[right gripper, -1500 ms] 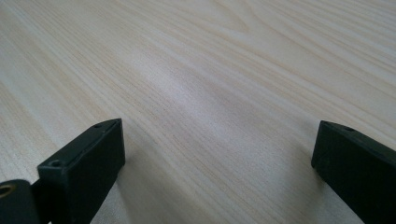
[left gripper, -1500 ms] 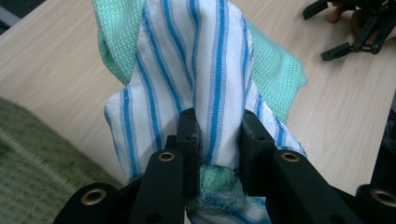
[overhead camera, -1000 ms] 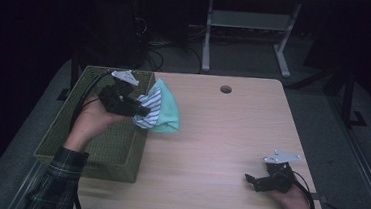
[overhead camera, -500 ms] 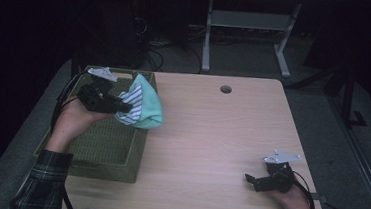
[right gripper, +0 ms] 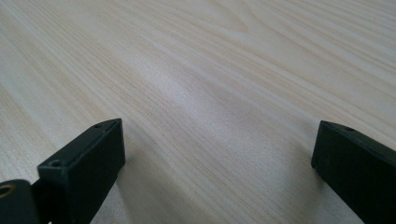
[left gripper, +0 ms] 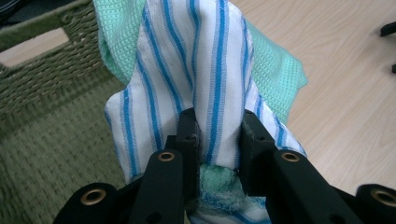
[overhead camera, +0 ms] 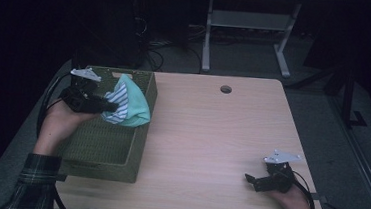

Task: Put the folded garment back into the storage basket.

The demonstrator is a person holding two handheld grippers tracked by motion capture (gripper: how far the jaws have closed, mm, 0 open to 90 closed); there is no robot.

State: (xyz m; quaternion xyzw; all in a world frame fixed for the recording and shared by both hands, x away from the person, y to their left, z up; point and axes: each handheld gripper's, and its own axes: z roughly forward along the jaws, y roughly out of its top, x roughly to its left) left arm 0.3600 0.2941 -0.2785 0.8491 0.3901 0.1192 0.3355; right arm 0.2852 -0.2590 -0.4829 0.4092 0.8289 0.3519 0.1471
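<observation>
Striped and mint cloths (overhead camera: 127, 106), bunched, over basket (overhead camera: 101, 148)

We count two cloths, one striped cloth (left gripper: 205, 70) and one green cloth (left gripper: 275, 74), both pinched in the left tongs (left gripper: 217, 140), above one basket (overhead camera: 105, 148).

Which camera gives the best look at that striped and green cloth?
The left gripper view: the cloth is close up, with blue stripes on white, mint green weave behind, and the left tool pinching a fold. The high view shows the cloth small, held over the green basket. The right gripper view looks at bare table.
</observation>
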